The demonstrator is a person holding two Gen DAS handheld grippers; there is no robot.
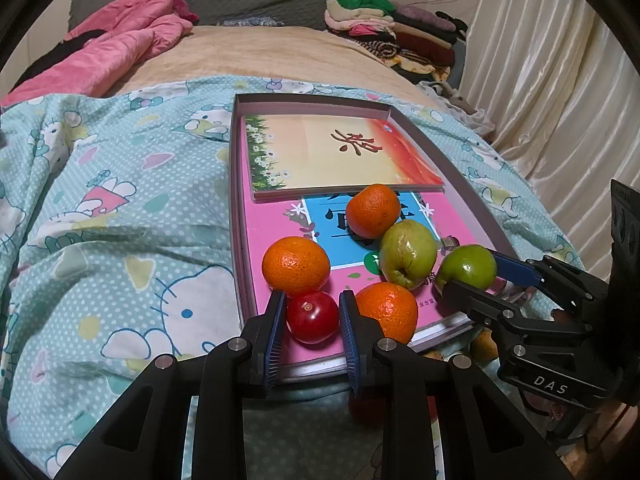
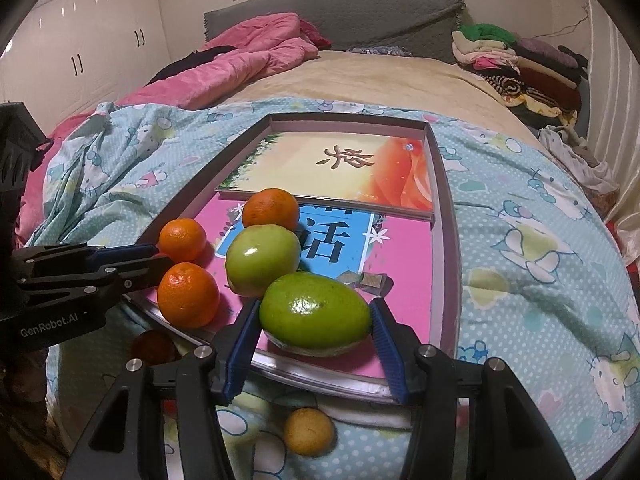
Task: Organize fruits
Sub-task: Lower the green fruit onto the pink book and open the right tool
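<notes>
A shallow box tray lies on the bed with books inside. On the pink book sit three oranges and a yellow-green fruit. My left gripper is shut on a small red fruit at the book's near edge. My right gripper is shut on a green fruit at the tray's near edge; it also shows in the left wrist view. The left gripper shows in the right wrist view beside the oranges.
A second book lies at the tray's far end. A yellowish fruit and a dark red fruit lie on the patterned quilt below the tray. A pink duvet and folded clothes lie farther back.
</notes>
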